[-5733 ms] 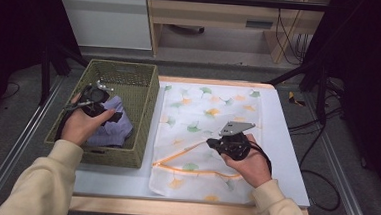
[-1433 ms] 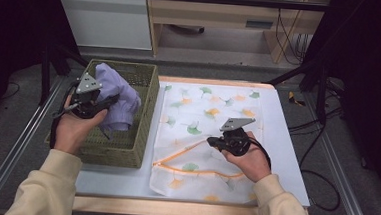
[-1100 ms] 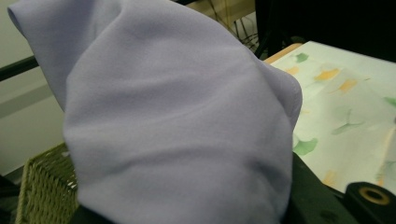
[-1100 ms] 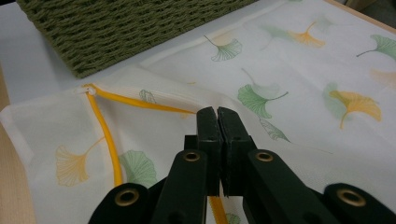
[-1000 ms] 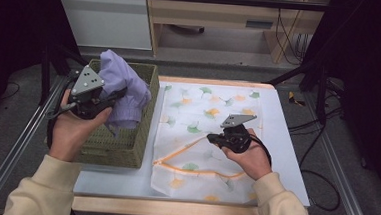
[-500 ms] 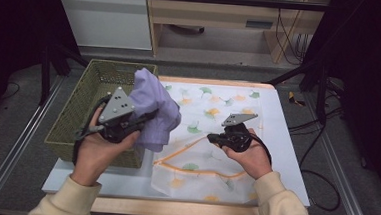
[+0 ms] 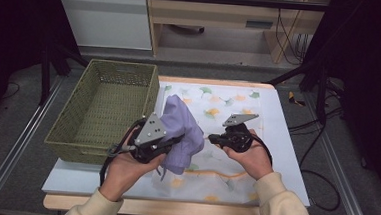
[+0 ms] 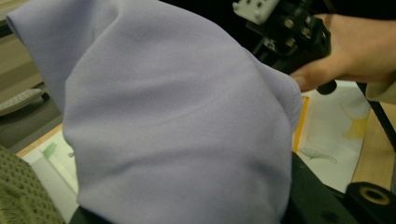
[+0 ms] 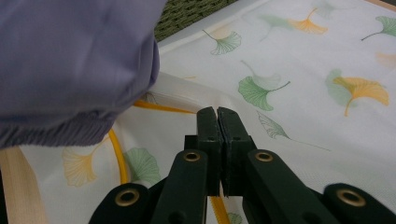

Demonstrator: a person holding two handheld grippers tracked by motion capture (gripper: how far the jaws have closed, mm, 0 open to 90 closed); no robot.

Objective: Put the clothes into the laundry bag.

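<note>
Left gripper is clamped on the purple cloth, dangling it over the leaf-print sheet; right gripper is pinched together, empty. Loose folds could snag it or rumple the sheet

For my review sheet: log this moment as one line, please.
left claw: shut on lilac garment, over leaf-print cloth | right claw: shut, empty, above cloth | green basket: empty
</note>
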